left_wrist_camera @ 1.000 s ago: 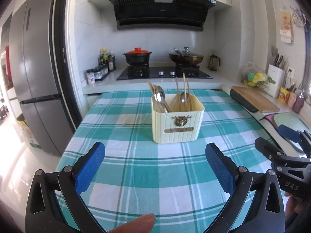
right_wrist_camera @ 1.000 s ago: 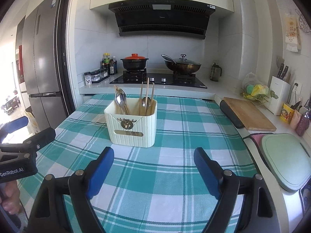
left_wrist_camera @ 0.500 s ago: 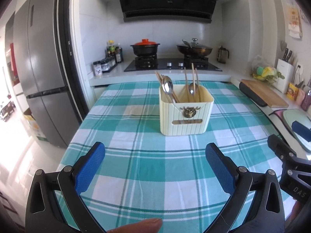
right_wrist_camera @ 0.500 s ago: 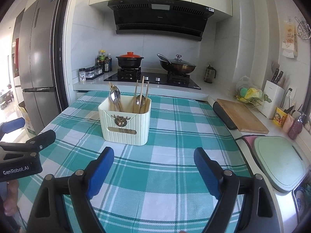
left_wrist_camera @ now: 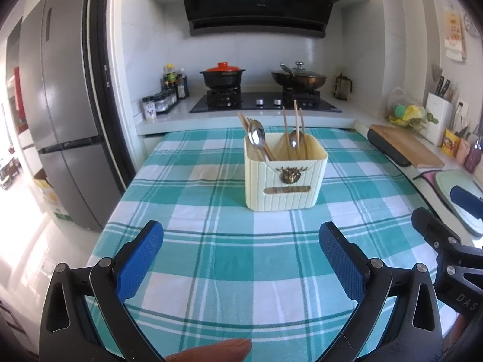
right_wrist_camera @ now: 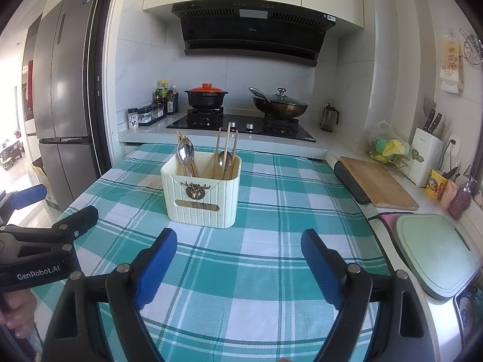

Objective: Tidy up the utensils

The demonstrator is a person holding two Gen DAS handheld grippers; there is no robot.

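Observation:
A cream ribbed utensil holder (left_wrist_camera: 285,181) (right_wrist_camera: 201,194) with a brass stag ornament stands on the teal checked tablecloth (left_wrist_camera: 235,259) (right_wrist_camera: 271,199). Two metal spoons (left_wrist_camera: 256,134) (right_wrist_camera: 185,152) and several wooden chopsticks (left_wrist_camera: 297,128) (right_wrist_camera: 228,144) stick up out of it. My left gripper (left_wrist_camera: 241,241) hovers open over the cloth, well short of the holder, nothing between its blue pads. My right gripper (right_wrist_camera: 238,249) is open too, empty, a little nearer the holder. Each gripper shows at the edge of the other's view.
Behind the table a hob carries a red-lidded pot (left_wrist_camera: 222,77) and a wok (left_wrist_camera: 299,77). Spice jars (left_wrist_camera: 160,102) stand at its left, a grey fridge (left_wrist_camera: 60,120) farther left. On the right counter lie a wooden board (right_wrist_camera: 377,181), a green board (right_wrist_camera: 434,253) and a knife block (right_wrist_camera: 425,154).
Both views have tilted and shifted slightly; the holder sits a bit lower and farther right in the left wrist view. Both grippers stay open and empty, and nothing on the table has moved.

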